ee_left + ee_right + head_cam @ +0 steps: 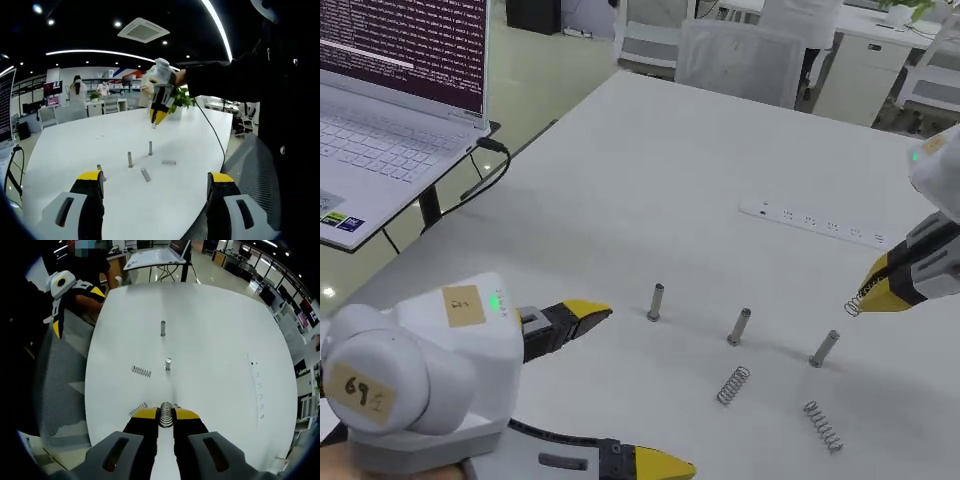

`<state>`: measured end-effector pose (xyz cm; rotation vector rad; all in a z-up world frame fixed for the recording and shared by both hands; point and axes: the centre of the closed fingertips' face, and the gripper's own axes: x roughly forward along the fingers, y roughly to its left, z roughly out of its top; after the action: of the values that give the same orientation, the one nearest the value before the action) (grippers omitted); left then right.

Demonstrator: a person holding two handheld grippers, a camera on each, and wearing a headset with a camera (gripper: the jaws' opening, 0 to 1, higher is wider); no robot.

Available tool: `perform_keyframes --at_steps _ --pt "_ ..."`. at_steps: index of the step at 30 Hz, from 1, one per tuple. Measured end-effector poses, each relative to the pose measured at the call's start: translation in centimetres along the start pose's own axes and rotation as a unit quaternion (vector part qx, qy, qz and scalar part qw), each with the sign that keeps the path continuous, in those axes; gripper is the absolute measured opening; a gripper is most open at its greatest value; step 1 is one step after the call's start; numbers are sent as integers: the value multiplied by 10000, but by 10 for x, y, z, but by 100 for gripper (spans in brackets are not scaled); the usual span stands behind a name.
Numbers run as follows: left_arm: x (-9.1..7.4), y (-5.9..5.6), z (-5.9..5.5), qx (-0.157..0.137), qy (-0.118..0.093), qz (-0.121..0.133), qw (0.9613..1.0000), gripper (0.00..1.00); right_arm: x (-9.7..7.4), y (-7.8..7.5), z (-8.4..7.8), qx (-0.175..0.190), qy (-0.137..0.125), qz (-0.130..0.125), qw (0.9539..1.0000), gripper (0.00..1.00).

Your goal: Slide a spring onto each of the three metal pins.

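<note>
Head view: three metal pins stand upright in a row on the white tabletop [620,180]: the left pin [656,302], the middle pin [740,327] and the right pin [825,348]. All three are bare. Two springs lie flat on the near side of the row. The first loose spring [733,385] is just near of the middle pin, and the second loose spring [823,425] is near the right pin. Neither touches a pin.

The held spring [853,305] is clamped in the tips of the right tongs [870,295], which are raised above the tabletop, right of the right pin. In the right gripper view, the coil is pinched across its sides, with one end poking forward past the jaws. The left tongs [650,390] are held at the near left, jaws wide apart, with nothing between them.

The springs are judged to be light, thin-wired and springy. They can be expected to roll on the tabletop, and to flick away or deform if squeezed hard. A gentle grip across the coils is advised, away from the leading end, so that the open end is left free to pass over a pin top.
</note>
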<state>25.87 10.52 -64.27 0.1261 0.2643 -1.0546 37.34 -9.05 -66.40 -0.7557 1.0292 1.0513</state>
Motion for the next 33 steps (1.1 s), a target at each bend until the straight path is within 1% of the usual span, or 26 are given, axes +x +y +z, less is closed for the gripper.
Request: perform_keyframes --at_steps 5,9,11,13,20,33 --pt "1 1 -2 23 41 -6 10000 82 11 -8 -6 7 160 28 9999 8" --pt "2 1 -3 37 64 -21 10000 82 21 -14 -16 5 368 38 9993 8" --pt "2 1 -2 59 69 -8 10000 82 24 -15 -18 39 374 71 9993 8" --pt "2 2 -3 57 79 -5 10000 81 27 -18 -20 39 401 50 9992 8" --pt "2 3 -4 50 101 9 9999 81 40 -18 -26 113 435 144 9989 8" --pt "4 6 -5 55 153 -2 9999 78 48 -23 -30 127 489 181 9986 8"
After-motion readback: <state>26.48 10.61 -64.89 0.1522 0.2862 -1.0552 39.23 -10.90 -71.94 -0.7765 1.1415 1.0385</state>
